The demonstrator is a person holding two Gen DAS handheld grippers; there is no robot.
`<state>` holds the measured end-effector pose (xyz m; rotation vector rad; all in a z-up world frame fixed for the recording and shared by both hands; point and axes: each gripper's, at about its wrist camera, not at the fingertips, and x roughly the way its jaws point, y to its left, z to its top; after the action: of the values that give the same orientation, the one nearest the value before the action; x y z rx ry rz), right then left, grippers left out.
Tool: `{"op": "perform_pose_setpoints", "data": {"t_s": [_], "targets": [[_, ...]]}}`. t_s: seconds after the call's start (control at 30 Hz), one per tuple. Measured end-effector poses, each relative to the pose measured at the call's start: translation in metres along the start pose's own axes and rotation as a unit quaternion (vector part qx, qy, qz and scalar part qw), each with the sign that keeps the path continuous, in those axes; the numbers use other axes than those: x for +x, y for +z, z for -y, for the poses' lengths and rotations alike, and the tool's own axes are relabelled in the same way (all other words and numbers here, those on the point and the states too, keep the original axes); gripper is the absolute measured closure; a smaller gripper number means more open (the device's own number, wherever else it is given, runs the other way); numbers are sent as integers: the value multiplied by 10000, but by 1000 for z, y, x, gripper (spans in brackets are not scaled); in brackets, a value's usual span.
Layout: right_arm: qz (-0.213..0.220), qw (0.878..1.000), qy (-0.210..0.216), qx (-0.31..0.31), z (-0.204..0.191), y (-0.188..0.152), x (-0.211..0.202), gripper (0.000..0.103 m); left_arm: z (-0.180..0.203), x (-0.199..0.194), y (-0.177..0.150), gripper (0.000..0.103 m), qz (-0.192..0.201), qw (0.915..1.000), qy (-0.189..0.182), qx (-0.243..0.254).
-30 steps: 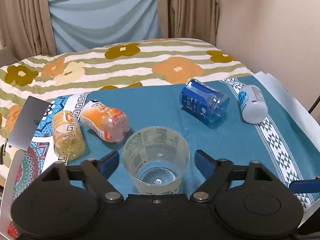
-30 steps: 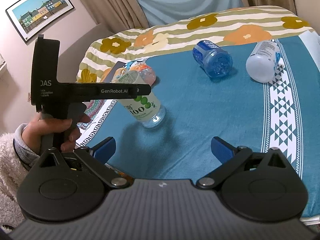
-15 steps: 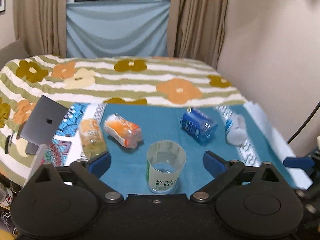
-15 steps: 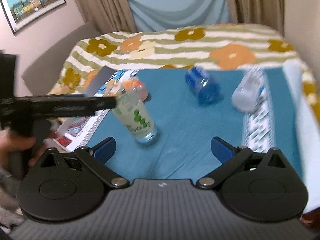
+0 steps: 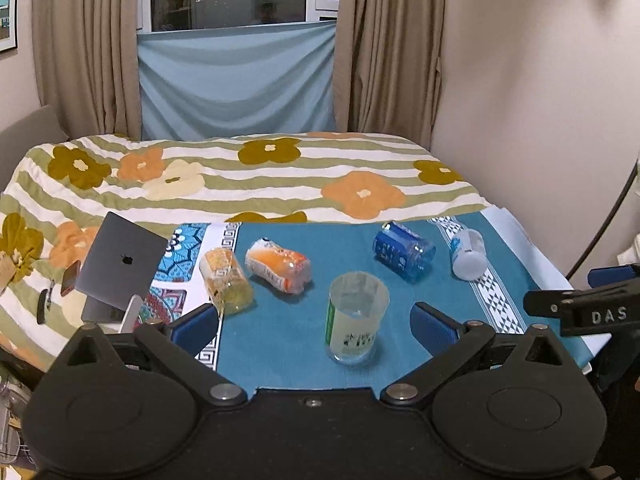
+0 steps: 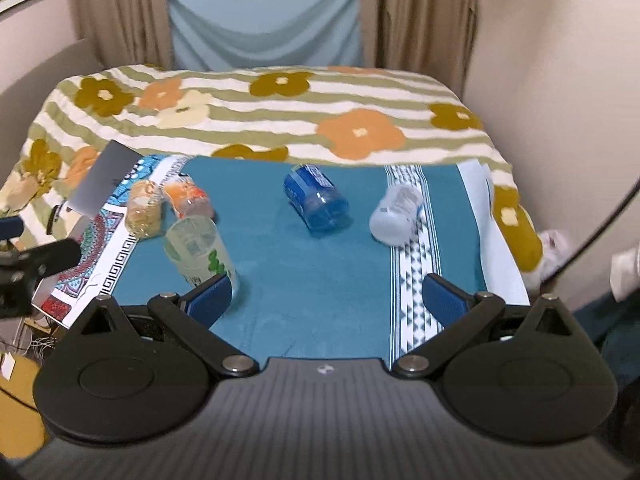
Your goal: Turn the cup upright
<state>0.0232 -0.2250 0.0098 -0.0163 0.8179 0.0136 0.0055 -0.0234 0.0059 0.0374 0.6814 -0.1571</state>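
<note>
Item: clear cup with green print point(image 5: 357, 318). Position: upright, mouth up, on the teal cloth point(image 5: 288, 340) spread over the bed point(image 5: 280, 184). A second ago it sat close between the fingers of the left hand-held gripper point(image 5: 314, 324); that gripper has since drawn back and up, and the cup now stands free ahead of it, touching neither finger. Judgement: flip done for this cup, release complete.

Left hand-held gripper: spread wide, holding nothing.
Right hand-held gripper point(image 6: 328, 298): spread wide, holding nothing; it has also pulled away from the cloth.

Other stock, all lying on their sides: yellow cup point(image 5: 226, 280), orange cup point(image 5: 280, 266), blue cup point(image 5: 404, 250), white cup point(image 5: 466, 254). Laptop point(image 5: 120, 264) at the left edge of the cloth.

Visibility: in the right wrist view the upright cup's base is covered by the left finger, and the whole view is motion-blurred. Label text on every cup is unreadable. Whether the four fallen cups are empty is probably beyond telling from here.
</note>
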Motion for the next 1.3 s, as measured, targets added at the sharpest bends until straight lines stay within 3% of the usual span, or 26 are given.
{"op": "perform_pose_setpoints", "data": {"t_s": [0.47, 1.3], "targets": [[-16, 9993, -319, 214, -7, -14, -1, 0, -2, -4, -6, 0, 67, 9999, -86, 92], [-28, 9991, -353, 215, -10, -14, 0, 0, -2, -1, -4, 0, 10, 9998, -81, 178]]}}
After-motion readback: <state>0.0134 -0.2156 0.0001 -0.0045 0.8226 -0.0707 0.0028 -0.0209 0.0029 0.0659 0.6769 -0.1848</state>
